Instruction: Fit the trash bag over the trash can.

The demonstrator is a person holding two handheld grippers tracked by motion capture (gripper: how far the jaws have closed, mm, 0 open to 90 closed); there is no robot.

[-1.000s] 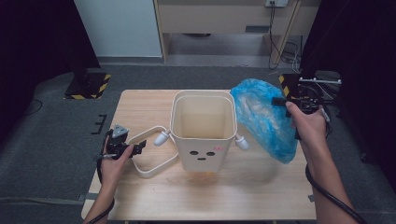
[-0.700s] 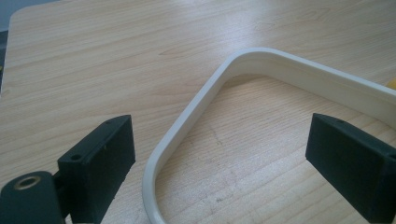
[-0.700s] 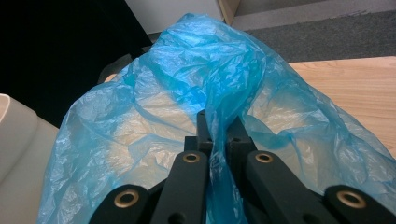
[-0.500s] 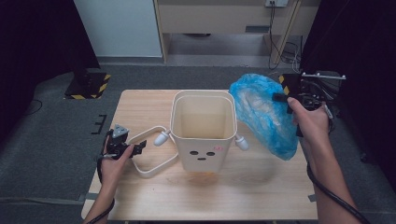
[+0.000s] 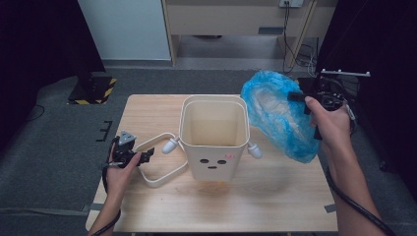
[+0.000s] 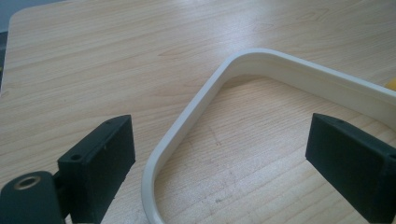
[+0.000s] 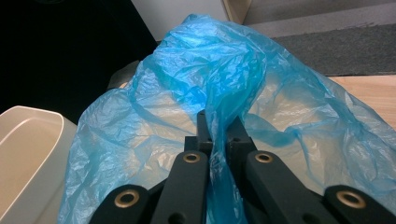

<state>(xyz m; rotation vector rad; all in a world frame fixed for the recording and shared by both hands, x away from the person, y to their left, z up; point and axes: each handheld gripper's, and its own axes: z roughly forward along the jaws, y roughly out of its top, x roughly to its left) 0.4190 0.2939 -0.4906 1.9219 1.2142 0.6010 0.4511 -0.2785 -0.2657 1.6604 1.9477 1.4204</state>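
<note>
1. We see a cream bin (image 5: 213,135) standing upright near the middle of the wooden desk (image 5: 275,196), with a small face drawn on its front and a little knob on each side.
2. Its loose cream handle (image 5: 160,169) lies flat on the desk to the left of the bin.
3. Our left gripper (image 5: 133,155) sits low at the desk's left side; in the left gripper view its jaws are spread wide, with the curved corner of the handle (image 6: 187,126) lying between them and touching neither jaw.
4. Our right gripper (image 5: 314,96) is raised above the desk's right edge, with the jaws pressed together on a fold of a blue plastic bag (image 5: 278,115).
5. In the right gripper view the bag (image 7: 205,93) billows up ahead of the jaws, thin and crumpled.
6. The bag hangs off the desk, just to the right of the bin's rim (image 7: 28,140), its lower end drooping toward the desk.
</note>
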